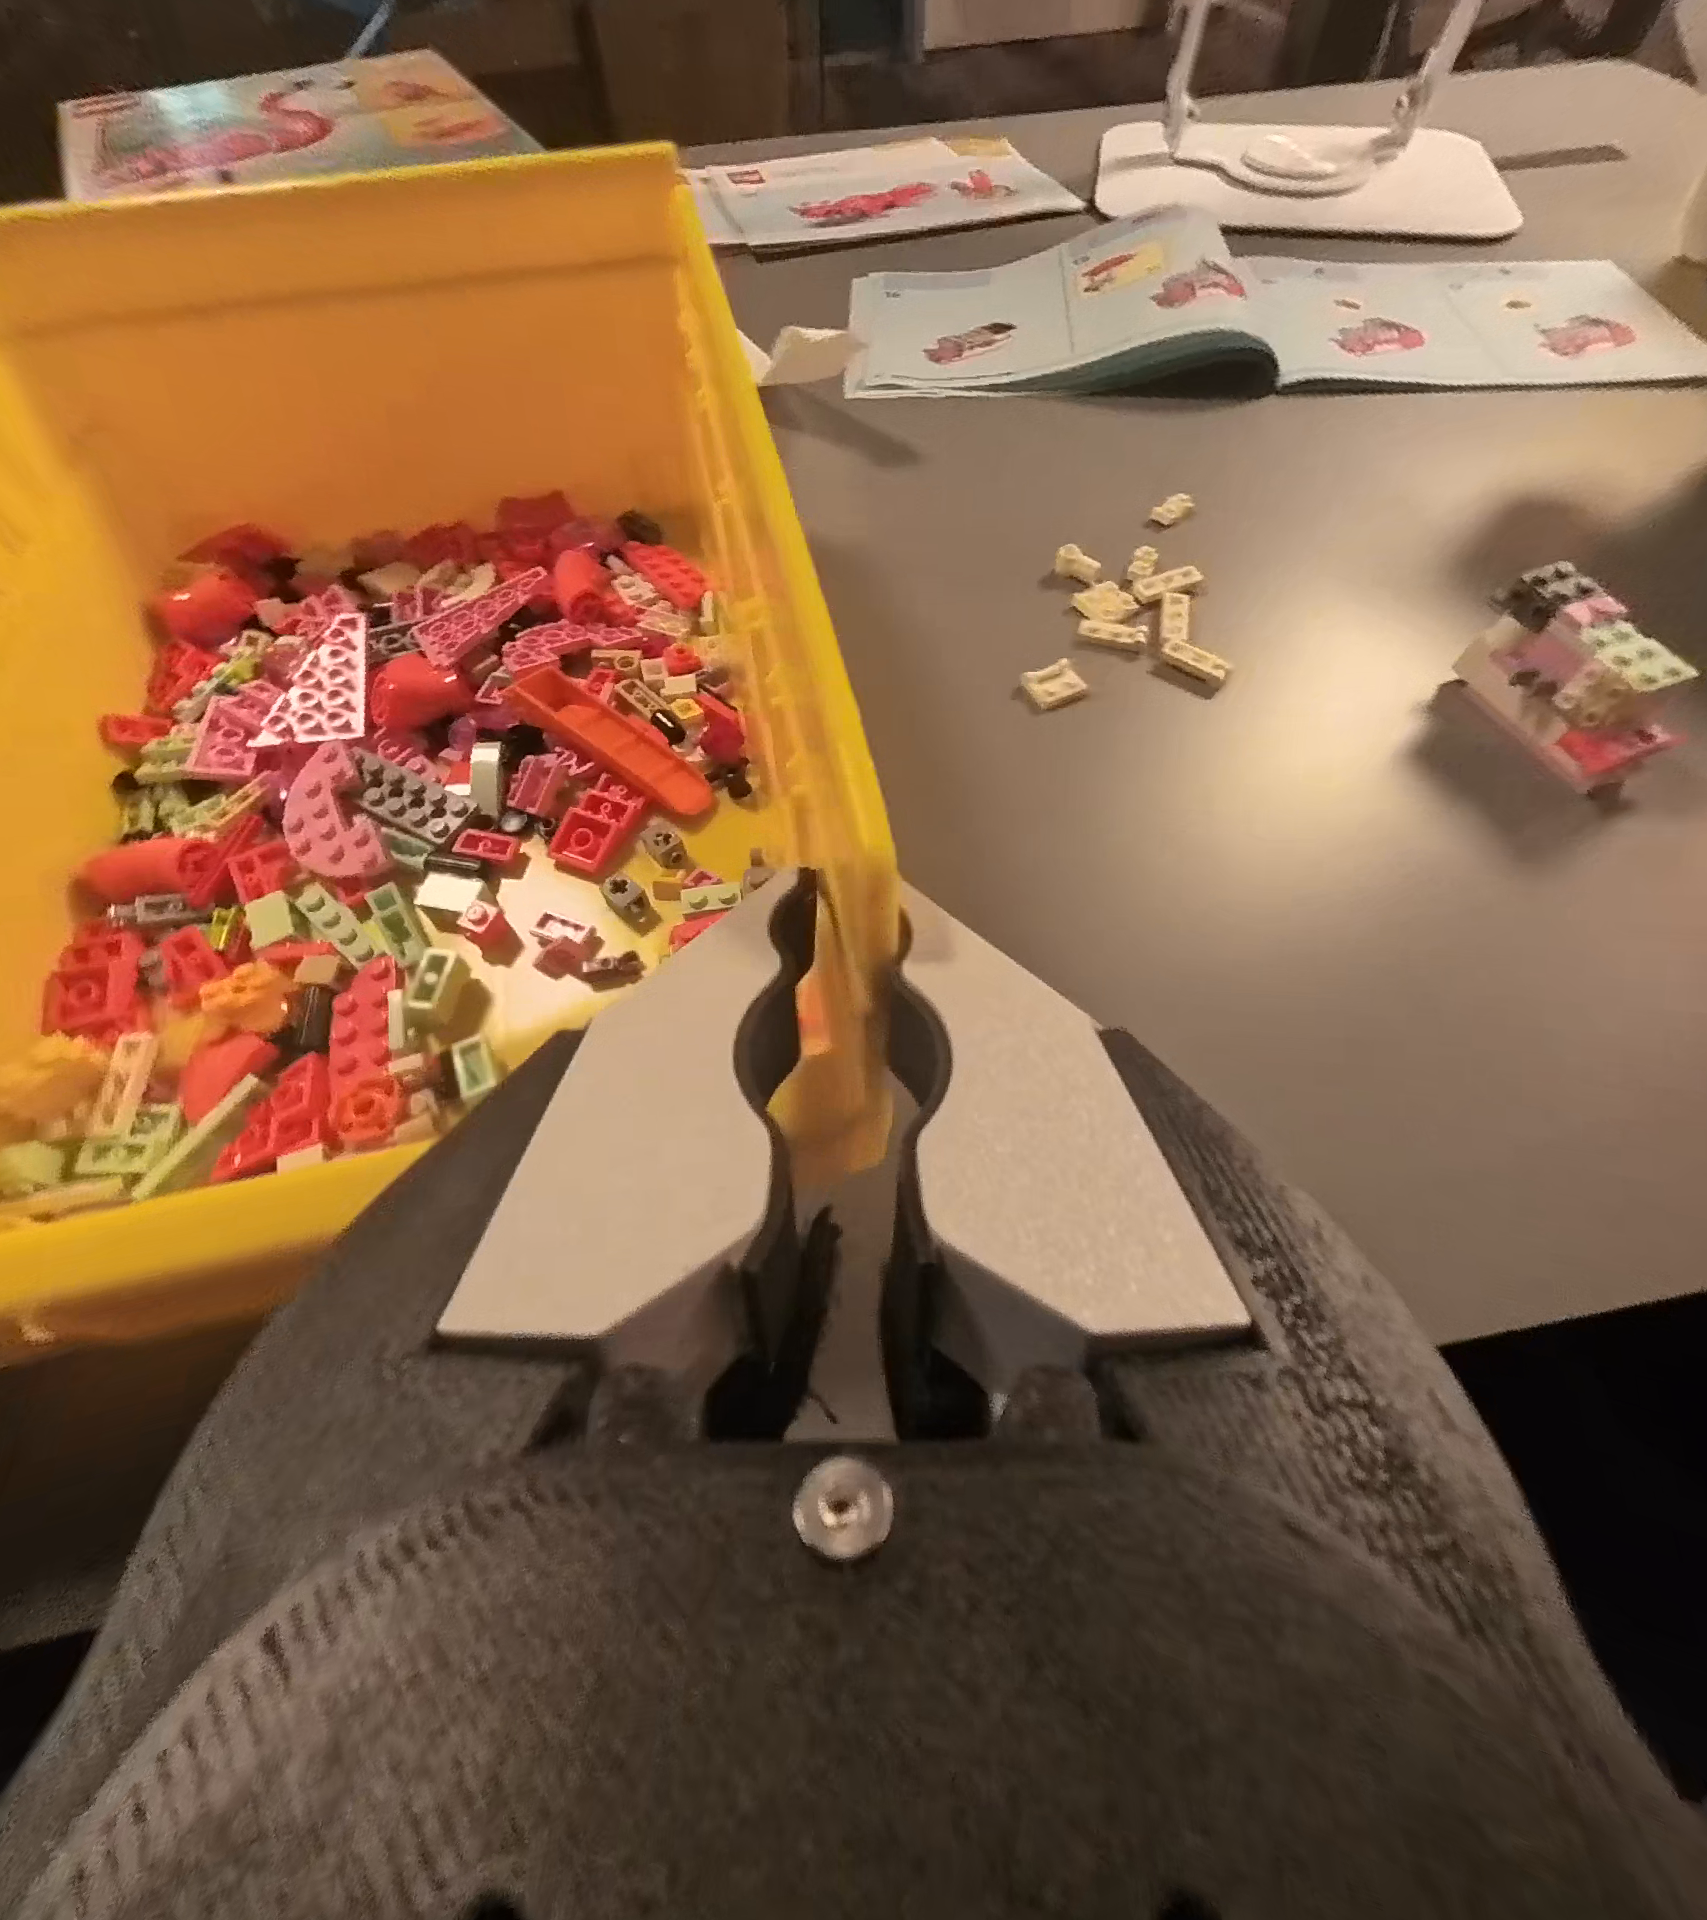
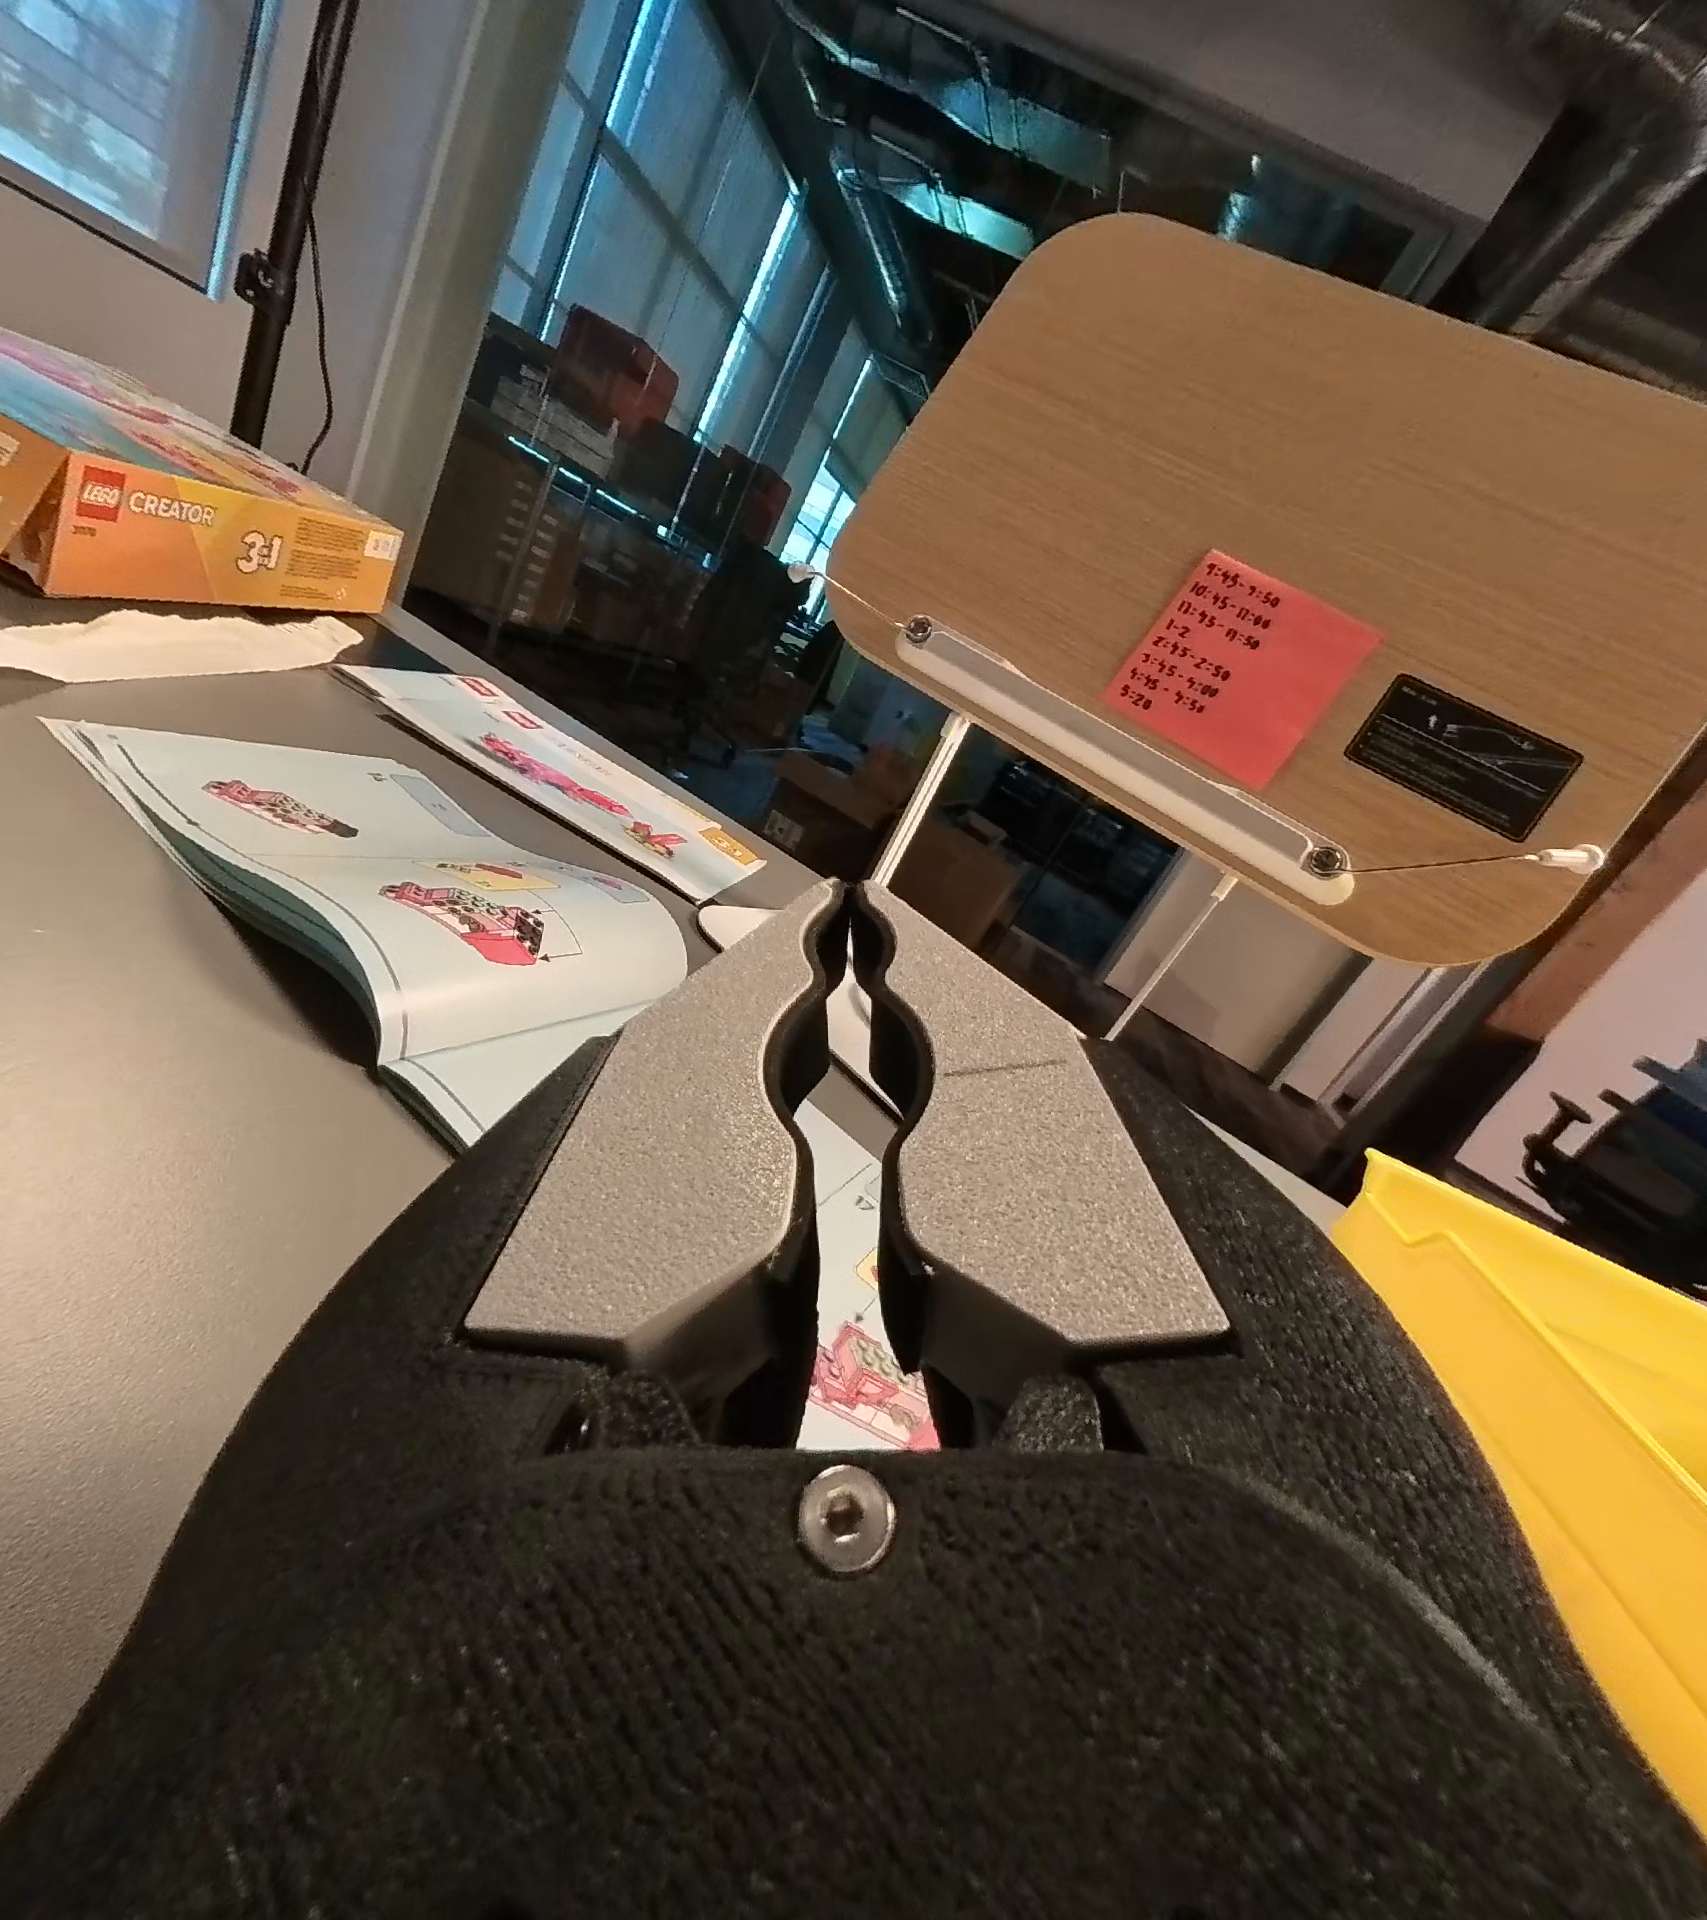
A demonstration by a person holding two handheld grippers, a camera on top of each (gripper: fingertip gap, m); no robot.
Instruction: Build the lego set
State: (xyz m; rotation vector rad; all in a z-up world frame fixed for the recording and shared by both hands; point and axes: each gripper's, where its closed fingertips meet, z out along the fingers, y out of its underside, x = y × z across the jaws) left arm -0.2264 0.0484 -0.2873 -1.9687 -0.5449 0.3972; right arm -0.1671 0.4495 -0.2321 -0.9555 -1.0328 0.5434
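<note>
Loose bricks [image 1: 392,790] lie in the bin [image 1: 329,343]; right of the bin, small pieces [image 1: 1135,613] and a built model [image 1: 1576,696] sit on the tabletop [image 1: 1244,987]; behind them, an open booklet [image 1: 1244,312].

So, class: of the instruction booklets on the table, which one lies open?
The booklet nearest the loose cream pieces lies open, pages spread. The other booklets, behind it beside the yellow bin, lie closed, covers up.

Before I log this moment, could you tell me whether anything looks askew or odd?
Yes: the yellow bin of bricks sits tilted rather than flat, its right wall pinched in the left claw. The right claw is shut on nothing.
</note>
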